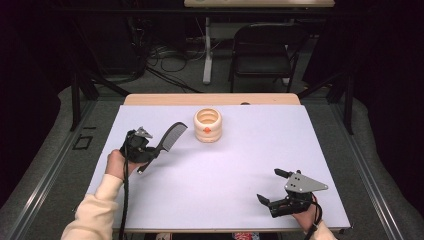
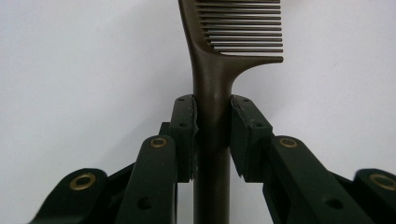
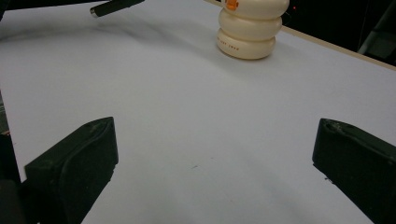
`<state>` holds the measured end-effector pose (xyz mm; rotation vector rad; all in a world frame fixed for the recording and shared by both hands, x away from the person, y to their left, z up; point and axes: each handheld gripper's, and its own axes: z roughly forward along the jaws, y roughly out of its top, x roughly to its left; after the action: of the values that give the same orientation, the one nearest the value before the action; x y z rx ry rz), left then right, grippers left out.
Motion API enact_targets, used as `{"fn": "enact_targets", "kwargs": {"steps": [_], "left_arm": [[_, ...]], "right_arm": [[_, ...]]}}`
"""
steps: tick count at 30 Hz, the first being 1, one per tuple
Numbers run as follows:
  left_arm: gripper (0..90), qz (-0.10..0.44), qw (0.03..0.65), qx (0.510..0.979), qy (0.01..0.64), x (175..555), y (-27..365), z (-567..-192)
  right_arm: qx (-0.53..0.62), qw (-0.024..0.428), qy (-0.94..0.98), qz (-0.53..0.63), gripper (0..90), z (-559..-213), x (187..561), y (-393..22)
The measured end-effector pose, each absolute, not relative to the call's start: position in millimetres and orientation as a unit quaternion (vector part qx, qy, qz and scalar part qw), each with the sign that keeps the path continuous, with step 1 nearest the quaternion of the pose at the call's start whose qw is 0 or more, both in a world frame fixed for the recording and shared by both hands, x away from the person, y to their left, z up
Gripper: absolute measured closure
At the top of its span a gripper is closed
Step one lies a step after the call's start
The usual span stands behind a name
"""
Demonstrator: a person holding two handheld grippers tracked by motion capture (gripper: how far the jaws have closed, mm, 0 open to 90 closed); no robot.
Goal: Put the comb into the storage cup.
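A dark comb [image 1: 169,138] hangs above the white table top [image 1: 235,165] at the left, its teeth end toward the cup. My left gripper [image 1: 150,150] is shut on the comb's handle [image 2: 212,121], both pads pressing its sides. A cream ribbed cup [image 1: 207,125] with an orange mark stands upright at the back centre, a short way right of the comb's tip; the right gripper view has the cup [image 3: 250,29] far ahead. My right gripper [image 1: 270,186] rests near the front right edge, jaws wide apart with nothing between them [image 3: 212,154].
A wooden strip [image 1: 210,99] runs along the table's far edge. Beyond it stand a black folding chair [image 1: 262,50] and a white table leg [image 1: 207,50], with cables on the floor.
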<state>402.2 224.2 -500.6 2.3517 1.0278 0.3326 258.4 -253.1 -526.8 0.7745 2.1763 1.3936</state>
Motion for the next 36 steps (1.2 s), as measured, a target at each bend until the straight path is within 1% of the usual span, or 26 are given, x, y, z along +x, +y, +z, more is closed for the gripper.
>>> {"fn": "enact_targets", "kwargs": {"steps": [6,36], "left_arm": [[72.0,0.128,0.298,0.869,0.373,398.9,225.9,-499.9],[72.0,0.155,0.342,0.841,0.389,396.5,227.4,-503.4]], "right_arm": [[0.280,0.221,0.787,0.504,0.0,-526.6,258.3,-252.9],[0.282,0.218,0.788,0.503,0.0,-527.5,260.2,-251.5]]}}
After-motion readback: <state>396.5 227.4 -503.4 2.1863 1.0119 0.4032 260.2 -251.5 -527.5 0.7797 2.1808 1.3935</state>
